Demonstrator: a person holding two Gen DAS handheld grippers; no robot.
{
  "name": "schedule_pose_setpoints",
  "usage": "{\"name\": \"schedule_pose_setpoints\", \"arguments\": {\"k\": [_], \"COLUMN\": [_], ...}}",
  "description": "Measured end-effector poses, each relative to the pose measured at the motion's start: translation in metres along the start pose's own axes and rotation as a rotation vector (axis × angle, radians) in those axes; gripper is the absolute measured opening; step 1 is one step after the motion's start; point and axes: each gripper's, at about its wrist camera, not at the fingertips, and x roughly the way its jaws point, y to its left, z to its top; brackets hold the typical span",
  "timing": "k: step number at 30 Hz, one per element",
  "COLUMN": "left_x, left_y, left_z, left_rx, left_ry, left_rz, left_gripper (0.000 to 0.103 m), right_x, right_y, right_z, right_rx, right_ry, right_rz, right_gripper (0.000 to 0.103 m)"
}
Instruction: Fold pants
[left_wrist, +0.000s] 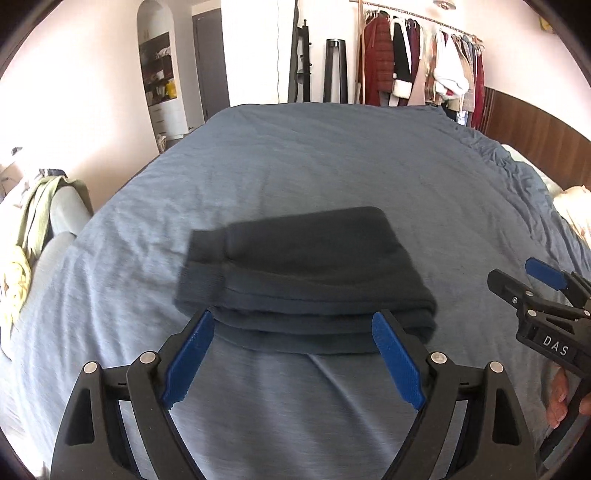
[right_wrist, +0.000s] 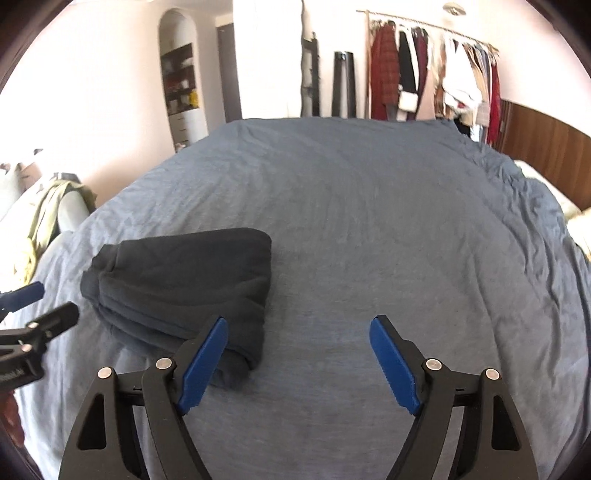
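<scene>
A wide bed (left_wrist: 332, 177) covered in a wrinkled blue-grey bedspread (right_wrist: 369, 221) fills the middle and lower part of both views. At the upper right a clothes rail (left_wrist: 421, 22) holds hanging garments in red, black, white and beige, and below it, at the right edge, runs a brown wooden headboard (left_wrist: 535, 129). The walls (left_wrist: 92, 92) are pale and washed out by strong daylight. At the upper left an arched niche with shelves (left_wrist: 159, 70) is set into the wall, beside a dark door (left_wrist: 210, 66). At the left edge a chair (left_wrist: 62, 218) carries olive-green cloth (left_wrist: 35, 221).
</scene>
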Motion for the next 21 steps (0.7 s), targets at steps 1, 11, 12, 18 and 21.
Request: {"name": "schedule_pose_setpoints", "arguments": {"k": [1,11,12,18,21], "left_x": [-0.001,-0.054,-0.064,-0.109,-0.134], "left_y": [-0.005,-0.052,-0.058,-0.083,-0.095], "left_z": [-0.003,-0.047,-0.052,-0.068,-0.076], "left_rx": [-0.006,-0.013,-0.002,0.031,0.027], "left_ry": [-0.004,-0.107,-0.117,-0.121,-0.155], "left_rz": [-0.010,-0.010,0.000,-0.007,-0.007], "left_gripper": [0.088,0.093,0.094,0.095,0.096], "right_x": [-0.002,-0.048,-0.054,-0.109,-0.134], "right_y": [-0.004,-0.041,-0.044,-0.060,-0.068], "right_z": [-0.004,-0.054,-0.058,-0.075,-0.083], "right_rx": [-0.012,0.020,0.026,0.044,0.049], "right_ry": [-0.011,-0.093,-0.100,-0.141,-0.150], "right_rz": [0.000,0.040,0.037,0.002,0.009], "right_gripper": [0.080,0.080,0.080,0.080,0.080]}}
